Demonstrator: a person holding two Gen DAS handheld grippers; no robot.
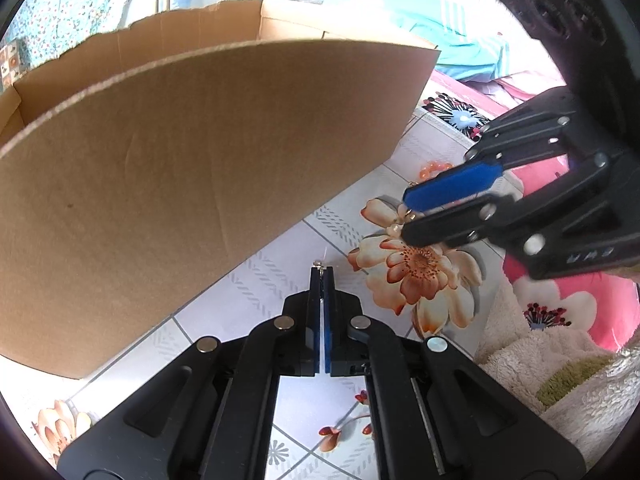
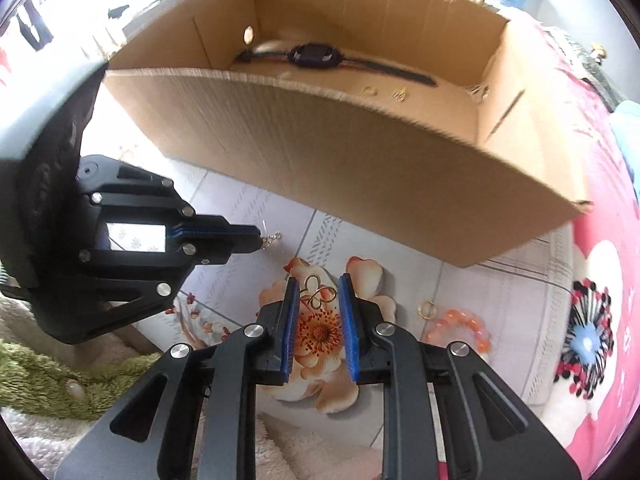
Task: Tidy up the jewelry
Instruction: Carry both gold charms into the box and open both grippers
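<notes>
My right gripper (image 2: 319, 280) points down over the flowered cloth, its blue pads closed on a gold butterfly-shaped piece (image 2: 318, 295) that spans the narrow gap between them. In the left wrist view the right gripper (image 1: 406, 216) shows gold at its tips. My left gripper (image 1: 321, 270) is shut on a small silver piece (image 1: 318, 264), which sticks out of its tip; from the right wrist view the left gripper (image 2: 260, 238) holds that silver piece (image 2: 273, 237) just above the cloth. The open cardboard box (image 2: 320, 152) stands behind both, holding a black watch (image 2: 316, 56) and small gold pieces (image 2: 368, 90).
An orange bead bracelet (image 2: 460, 326) and a gold ring (image 2: 427, 309) lie on the cloth right of my right gripper. A pink flowered blanket (image 2: 600, 280) lies to the right, and fluffy green and white cloth (image 2: 48, 380) to the left. The box's near wall (image 1: 180, 200) stands close ahead.
</notes>
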